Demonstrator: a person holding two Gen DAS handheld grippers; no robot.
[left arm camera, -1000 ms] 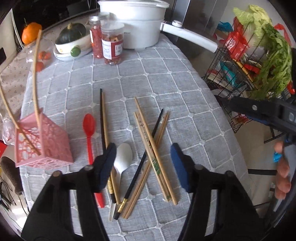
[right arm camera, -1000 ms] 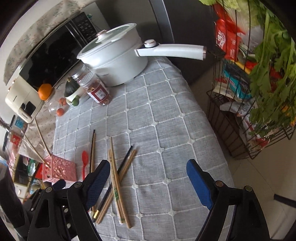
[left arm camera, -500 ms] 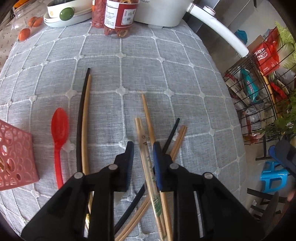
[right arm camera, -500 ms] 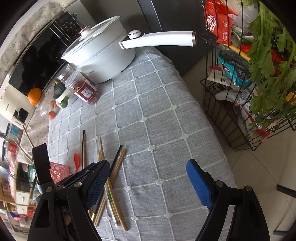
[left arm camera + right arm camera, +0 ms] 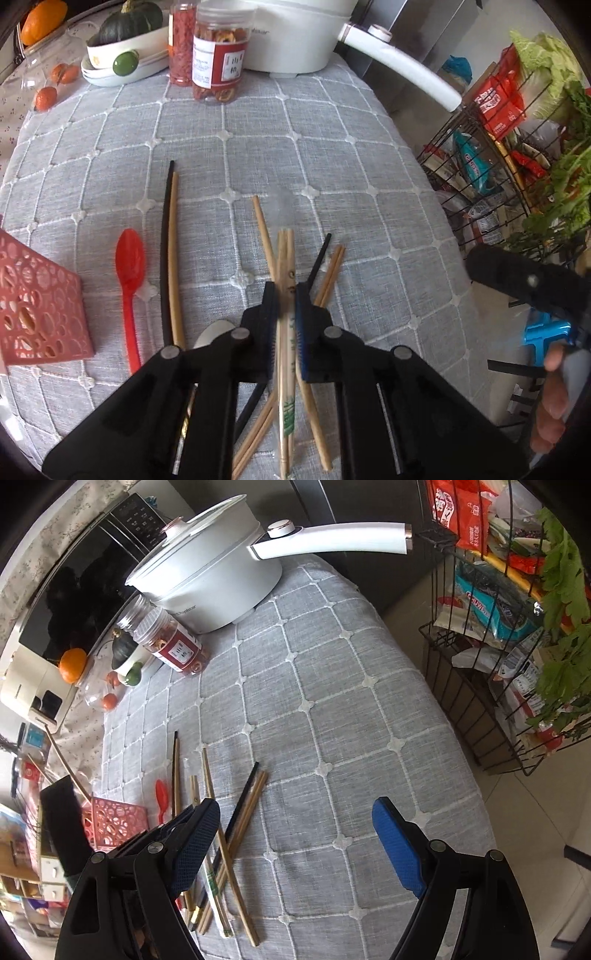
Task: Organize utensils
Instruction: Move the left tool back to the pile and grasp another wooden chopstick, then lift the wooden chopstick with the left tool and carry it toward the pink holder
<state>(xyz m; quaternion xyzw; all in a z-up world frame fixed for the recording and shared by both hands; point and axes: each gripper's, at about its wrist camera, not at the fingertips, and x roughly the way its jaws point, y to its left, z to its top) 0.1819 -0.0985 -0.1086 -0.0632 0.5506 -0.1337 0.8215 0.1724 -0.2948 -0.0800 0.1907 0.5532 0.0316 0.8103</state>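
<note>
Several wooden and black chopsticks lie in a loose pile on the grey quilted cloth (image 5: 258, 147). My left gripper (image 5: 285, 295) is shut on a pale joined pair of chopsticks (image 5: 285, 258), low over the pile. A red spoon (image 5: 129, 266) and a black-and-wood pair (image 5: 171, 258) lie to its left, a white spoon (image 5: 214, 330) shows under its left finger. The pink holder (image 5: 37, 306) stands at far left. My right gripper (image 5: 295, 834) is open and empty above the cloth, right of the pile (image 5: 229, 834); the holder (image 5: 110, 819) shows there too.
A white pot (image 5: 207, 579) with a long handle (image 5: 402, 74), two jars (image 5: 218, 51) and a bowl with a squash (image 5: 125, 48) stand at the back. A wire rack (image 5: 498, 664) with packets and greens stands off the table's right edge.
My left gripper dropped toward the pile and closed from wide open onto the pale chopstick pair. The right gripper stayed open, shifting slightly closer to the table.
</note>
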